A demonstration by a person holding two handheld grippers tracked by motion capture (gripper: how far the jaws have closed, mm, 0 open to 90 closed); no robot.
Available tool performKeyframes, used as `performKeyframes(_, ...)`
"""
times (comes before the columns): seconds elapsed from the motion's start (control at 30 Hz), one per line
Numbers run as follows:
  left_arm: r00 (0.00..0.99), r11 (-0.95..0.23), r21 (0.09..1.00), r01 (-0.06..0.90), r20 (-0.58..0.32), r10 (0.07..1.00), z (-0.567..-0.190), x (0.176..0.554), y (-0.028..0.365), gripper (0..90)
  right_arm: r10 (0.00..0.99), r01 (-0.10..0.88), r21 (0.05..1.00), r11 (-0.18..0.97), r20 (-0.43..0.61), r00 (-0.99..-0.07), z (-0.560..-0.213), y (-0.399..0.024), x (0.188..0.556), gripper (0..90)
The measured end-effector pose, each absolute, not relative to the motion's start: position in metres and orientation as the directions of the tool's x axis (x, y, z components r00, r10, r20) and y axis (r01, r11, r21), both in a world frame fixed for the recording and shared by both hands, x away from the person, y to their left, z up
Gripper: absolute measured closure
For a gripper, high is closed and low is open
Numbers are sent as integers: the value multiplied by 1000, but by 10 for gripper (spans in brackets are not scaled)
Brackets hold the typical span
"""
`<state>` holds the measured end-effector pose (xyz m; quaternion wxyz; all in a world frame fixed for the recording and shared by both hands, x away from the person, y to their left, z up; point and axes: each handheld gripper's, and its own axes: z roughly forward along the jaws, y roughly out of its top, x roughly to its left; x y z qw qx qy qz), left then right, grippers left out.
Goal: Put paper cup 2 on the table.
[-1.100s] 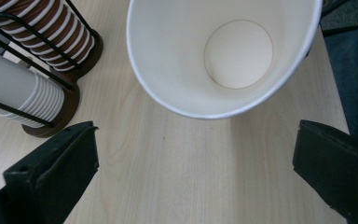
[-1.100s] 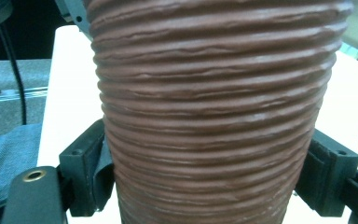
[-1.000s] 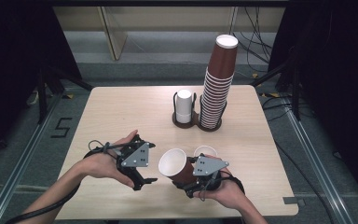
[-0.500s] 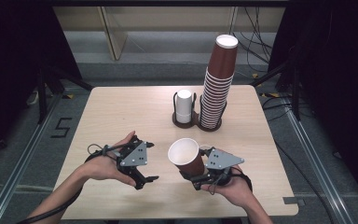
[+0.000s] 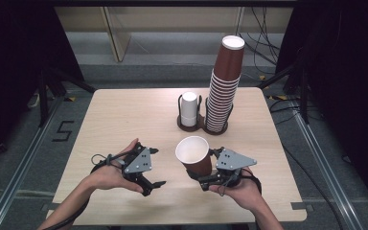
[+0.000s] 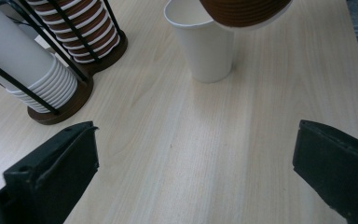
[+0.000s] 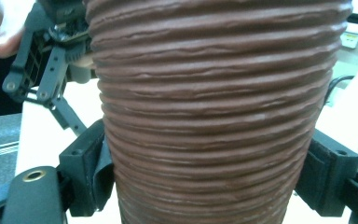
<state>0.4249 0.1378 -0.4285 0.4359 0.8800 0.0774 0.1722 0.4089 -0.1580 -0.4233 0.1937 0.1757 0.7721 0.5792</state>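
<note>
We are holding the brown ribbed cup in the right claw, above the near middle of the tabletop; its mouth is facing up and it is leaning a little. The two black pads are pressing on its ribbed wall from both sides, half closed around it. The left claw is waiting to the left of the cup, wide open and holding nothing.

Under the brown cup a white cup is standing upright on the tabletop. We judge that we are carrying the brown cup to it, so the next move is asking us to make the cup straight, bring it above the white mouth and lower it gently.

Farther away, the wire holder is keeping the tall brown stack and the short white stack, well apart from our way.
</note>
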Motion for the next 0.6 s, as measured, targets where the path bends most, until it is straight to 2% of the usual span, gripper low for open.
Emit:
performKeyframes(0.07,922,-588,808,9,222,318,-433,424,138,0,491,69,962,263,-72,-868,-421,-159,407,191)
performKeyframes(0.1,917,-582,813,18,218,334,-435,424,138,0,500,44,962,268,-100,-860,-419,-160,408,191)
performKeyframes(0.33,893,-535,842,65,190,409,-446,423,141,0,520,41,972,231,-88,-849,-413,-164,409,191)
performKeyframes(0.6,881,-496,863,96,159,446,-452,424,141,0,564,49,977,207,-79,-822,-405,-175,411,191)
